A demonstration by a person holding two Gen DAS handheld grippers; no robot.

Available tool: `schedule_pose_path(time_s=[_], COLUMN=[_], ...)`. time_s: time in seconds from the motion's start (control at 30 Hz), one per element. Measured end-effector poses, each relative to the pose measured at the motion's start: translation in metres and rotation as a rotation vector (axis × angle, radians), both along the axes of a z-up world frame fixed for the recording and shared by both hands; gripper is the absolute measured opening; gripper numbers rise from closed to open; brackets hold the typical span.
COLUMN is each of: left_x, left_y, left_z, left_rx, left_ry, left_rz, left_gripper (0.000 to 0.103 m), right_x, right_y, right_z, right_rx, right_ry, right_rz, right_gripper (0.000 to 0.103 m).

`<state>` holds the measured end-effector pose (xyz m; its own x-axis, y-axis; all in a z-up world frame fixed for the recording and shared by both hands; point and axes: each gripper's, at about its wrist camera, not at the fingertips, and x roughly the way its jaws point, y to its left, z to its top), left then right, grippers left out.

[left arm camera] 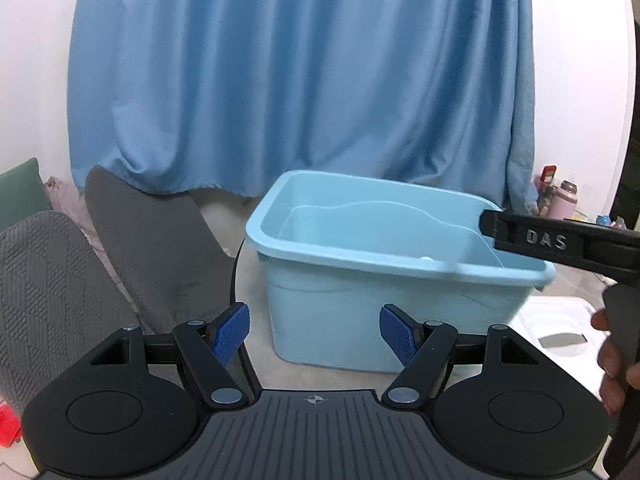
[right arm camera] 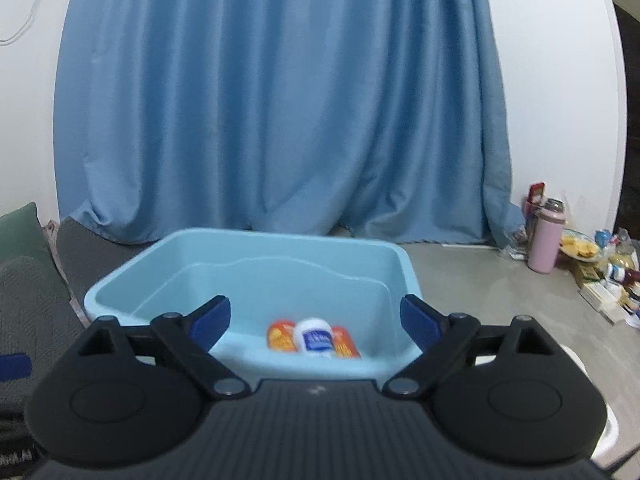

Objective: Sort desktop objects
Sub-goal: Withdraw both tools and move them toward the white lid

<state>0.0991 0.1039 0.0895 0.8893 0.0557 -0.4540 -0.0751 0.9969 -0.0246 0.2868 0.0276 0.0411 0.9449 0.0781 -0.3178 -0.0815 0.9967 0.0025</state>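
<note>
Blue curtain [right arm camera: 280, 100] fills the far wall in both views, white wall either side, grey floor [right arm camera: 472, 276] to the right. One curtain, one light blue plastic tub [right arm camera: 256, 264] standing on a pale round table [left arm camera: 256, 272]. Grey textured cushions [left arm camera: 52, 280] at left, two visible, plus one green one [left arm camera: 20, 188] at far left. One white tray [left arm camera: 560, 320] just right of the tub on the table. Floor clutter at far right with one pink bottle [right arm camera: 544, 240] standing upright.

Inside the tub, near wall: three small items, blurred — two orange packets [right arm camera: 280, 336] with one white bottle [right arm camera: 314, 338] between them, touching. From the left wrist view only a sliver of white shows over the rim.

Left gripper [left arm camera: 314, 332] low in front of the tub's near side, jaws spread wide, nothing between them. Right gripper [right arm camera: 316, 320] above the tub's near rim, jaws also wide apart, holding nothing; its black body also enters the left view from the right, with one hand [left arm camera: 616, 356] on the handle.
</note>
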Motion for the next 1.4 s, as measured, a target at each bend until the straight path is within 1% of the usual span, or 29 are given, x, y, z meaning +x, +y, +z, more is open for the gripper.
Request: schedule_pose_path(time_s=[0.13, 0.33, 0.37, 0.4, 0.47, 0.57, 0.67, 0.77, 0.87, 1.0, 1.17, 1.23, 1.3, 1.4], left_x=[-0.017, -0.041, -0.043, -0.046, -0.052, -0.065, -0.074, -0.078, -0.077, -0.079, -0.069, -0.064, -0.058, -0.048], left_y=[-0.004, -0.009, -0.009, -0.009, -0.006, -0.002, -0.004, -0.007, -0.013, -0.026, -0.046, -0.06, -0.077, -0.102], left_z=[-0.005, -0.01, -0.012, -0.014, -0.017, -0.019, -0.023, -0.026, -0.028, -0.028, -0.029, -0.03, -0.033, -0.037], left_rx=[-0.011, -0.02, -0.018, -0.017, -0.022, -0.047, -0.028, -0.026, -0.026, -0.007, -0.013, -0.005, 0.011, 0.015], left_ry=[0.02, 0.07, 0.079, 0.094, 0.109, 0.099, 0.109, 0.131, 0.161, 0.163, 0.181, 0.176, 0.177, 0.179], left_rz=[-0.008, 0.002, 0.008, 0.018, 0.038, 0.029, 0.019, 0.001, -0.014, -0.045, -0.078, -0.094, -0.102, -0.132], left_gripper=[0.074, 0.074, 0.075, 0.084, 0.092, 0.094, 0.094, 0.094, 0.094, 0.094, 0.094, 0.094, 0.094, 0.094], right_x=[-0.022, -0.053, -0.058, -0.063, -0.072, -0.083, -0.093, -0.104, -0.109, -0.11, -0.11, -0.11, -0.105, -0.098], right_y=[-0.011, -0.013, -0.013, -0.012, -0.01, -0.01, -0.012, -0.014, -0.02, -0.036, -0.056, -0.065, -0.08, -0.104], right_z=[-0.008, -0.017, -0.018, -0.02, -0.023, -0.025, -0.028, -0.032, -0.036, -0.037, -0.038, -0.038, -0.04, -0.042], right_rx=[0.024, 0.024, 0.02, 0.014, -0.001, -0.004, 0.001, -0.002, 0.0, 0.002, 0.004, 0.004, 0.006, 0.008], right_ry=[0.029, 0.085, 0.089, 0.091, 0.099, 0.111, 0.129, 0.143, 0.162, 0.164, 0.166, 0.167, 0.171, 0.177], right_rz=[-0.016, -0.021, -0.022, -0.025, -0.027, -0.032, -0.043, -0.053, -0.068, -0.088, -0.114, -0.123, -0.129, -0.136], right_gripper=[0.092, 0.093, 0.093, 0.093, 0.093, 0.093, 0.093, 0.093, 0.093, 0.093, 0.093, 0.093, 0.093, 0.093])
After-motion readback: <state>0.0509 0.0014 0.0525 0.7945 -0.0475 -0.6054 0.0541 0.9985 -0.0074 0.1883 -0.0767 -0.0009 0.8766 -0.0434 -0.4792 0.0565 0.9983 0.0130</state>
